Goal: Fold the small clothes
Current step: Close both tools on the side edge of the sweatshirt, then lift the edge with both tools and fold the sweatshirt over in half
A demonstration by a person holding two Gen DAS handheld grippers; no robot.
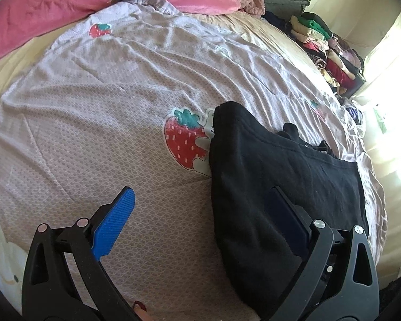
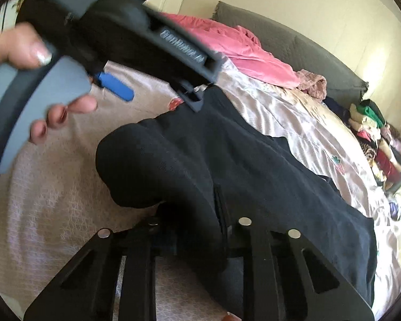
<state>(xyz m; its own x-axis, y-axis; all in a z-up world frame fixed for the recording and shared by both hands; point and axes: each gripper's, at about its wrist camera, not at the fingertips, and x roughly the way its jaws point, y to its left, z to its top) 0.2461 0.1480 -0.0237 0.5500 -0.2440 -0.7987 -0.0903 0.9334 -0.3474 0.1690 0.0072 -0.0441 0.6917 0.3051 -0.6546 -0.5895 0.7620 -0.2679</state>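
A black garment [image 1: 275, 176] lies on the pink patterned bed cover at the right of the left wrist view. My left gripper [image 1: 203, 195] is open: its left blue pad [image 1: 115, 222] is over the bare cover and its right finger rests on the black cloth. In the right wrist view the black garment [image 2: 227, 165] fills the middle, and my right gripper [image 2: 197, 214] is shut on a fold of it, which bulges up over the jaws. The left gripper's body [image 2: 115, 32] is held by a hand at the upper left there.
The bed cover [image 1: 93, 123] has strawberry prints. A pink blanket [image 1: 80, 2] lies at the far side. A stack of folded clothes [image 1: 326, 48] sits at the far right; it also shows in the right wrist view [image 2: 379, 144]. A grey headboard [image 2: 280, 40] stands behind.
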